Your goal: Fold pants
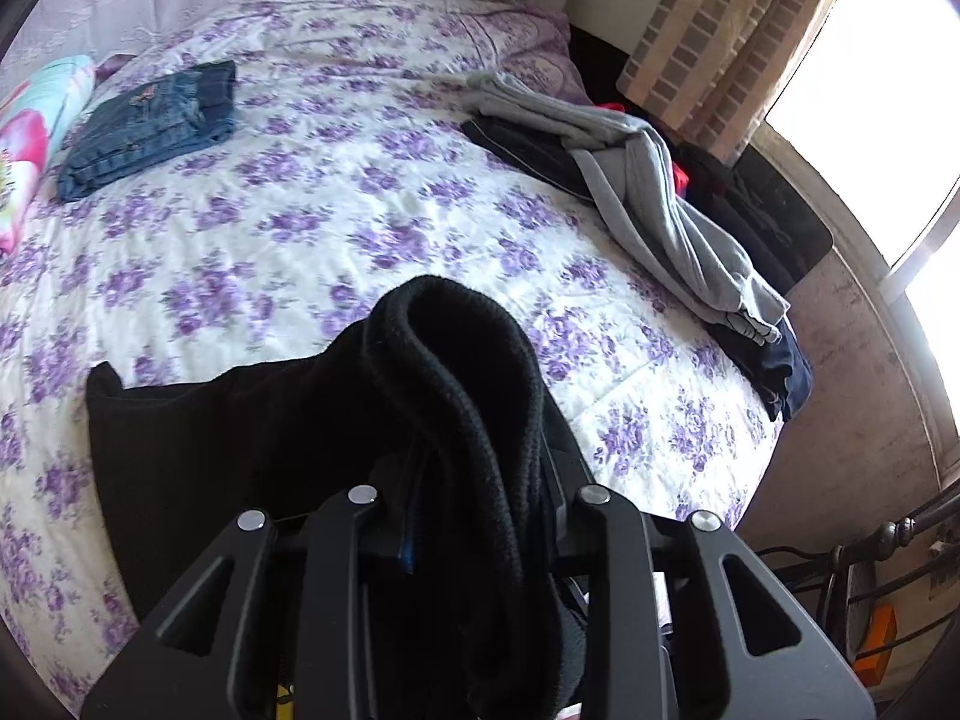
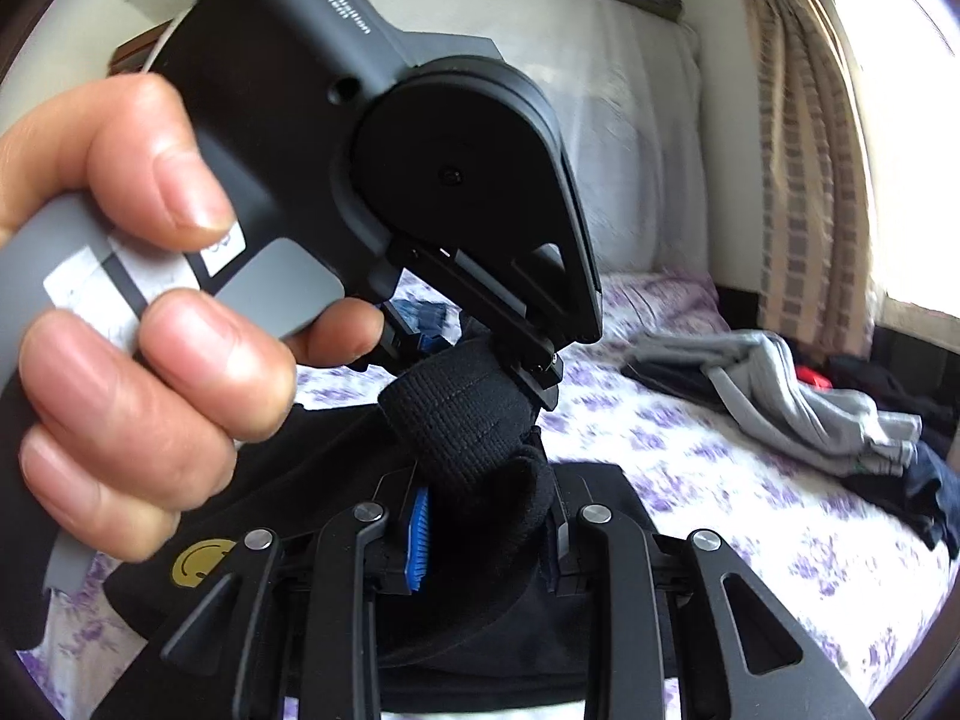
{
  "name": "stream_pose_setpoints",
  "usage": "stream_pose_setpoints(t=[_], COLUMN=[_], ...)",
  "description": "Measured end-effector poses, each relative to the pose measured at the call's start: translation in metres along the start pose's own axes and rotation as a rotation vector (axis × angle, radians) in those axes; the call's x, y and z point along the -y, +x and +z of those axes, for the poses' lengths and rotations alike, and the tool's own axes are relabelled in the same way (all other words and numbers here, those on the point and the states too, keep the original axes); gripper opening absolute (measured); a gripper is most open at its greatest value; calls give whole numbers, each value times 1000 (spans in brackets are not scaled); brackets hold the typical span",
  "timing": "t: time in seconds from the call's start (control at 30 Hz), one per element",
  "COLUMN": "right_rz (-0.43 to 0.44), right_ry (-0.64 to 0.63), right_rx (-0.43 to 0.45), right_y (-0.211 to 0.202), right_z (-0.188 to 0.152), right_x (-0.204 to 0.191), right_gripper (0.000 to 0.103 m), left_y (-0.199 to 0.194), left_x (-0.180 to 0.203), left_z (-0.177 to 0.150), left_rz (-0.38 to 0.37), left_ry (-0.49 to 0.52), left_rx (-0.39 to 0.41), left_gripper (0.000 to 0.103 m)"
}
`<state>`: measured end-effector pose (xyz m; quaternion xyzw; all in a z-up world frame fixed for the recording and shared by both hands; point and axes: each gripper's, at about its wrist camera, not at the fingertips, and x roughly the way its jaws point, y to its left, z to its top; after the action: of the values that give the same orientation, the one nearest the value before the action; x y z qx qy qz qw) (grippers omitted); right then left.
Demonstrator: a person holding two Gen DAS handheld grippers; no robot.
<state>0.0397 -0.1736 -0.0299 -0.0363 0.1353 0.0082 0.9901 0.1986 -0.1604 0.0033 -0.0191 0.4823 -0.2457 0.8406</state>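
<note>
Black pants (image 1: 240, 450) lie partly on the bed, with their ribbed band (image 1: 456, 372) bunched up and lifted. My left gripper (image 1: 480, 516) is shut on that band; the cloth hides its fingertips. In the right wrist view my right gripper (image 2: 486, 534) is shut on the same black band (image 2: 462, 420), its blue pad (image 2: 420, 540) pressed to the cloth. Just beyond it, a hand (image 2: 120, 390) holds the left gripper (image 2: 480, 348), which clamps the band from above. The two grippers are very close together.
The bed (image 1: 360, 210) has a purple-flowered cover. Folded jeans (image 1: 150, 126) lie far left by a bright pillow (image 1: 30, 144). A heap of grey and dark clothes (image 1: 660, 204) sits along the right edge. A curtain (image 1: 720, 30), a window (image 1: 870, 90) and a metal bed frame (image 1: 870, 552) stand to the right.
</note>
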Motion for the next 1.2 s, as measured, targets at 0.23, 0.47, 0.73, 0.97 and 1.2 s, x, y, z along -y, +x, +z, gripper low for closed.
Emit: stream_pose_setpoints(t=[0.23,0.47,0.73,0.97,1.2], right_rz=[3,24,77,-5,42], right_ry=[149,312,556,592,363], right_rx=[-103,-220,-355,-337,-254], right_y=[22,42,52,25,27], right_z=[-14,-22,-39,-27,0], right_x=[43,75,120,138,105], right_gripper=[28,29,56,57,42], left_y=[51,69,10,-29,-48], left_x=[26,30,8,-57,-107], left_z=[10,20,16,-12,-40], left_rz=[22,-22,40,94,96], left_ry=[29,26,62,-20,-133], left_rx=[-85,-136,38,124,137], left_gripper=[27,45,70,82,82])
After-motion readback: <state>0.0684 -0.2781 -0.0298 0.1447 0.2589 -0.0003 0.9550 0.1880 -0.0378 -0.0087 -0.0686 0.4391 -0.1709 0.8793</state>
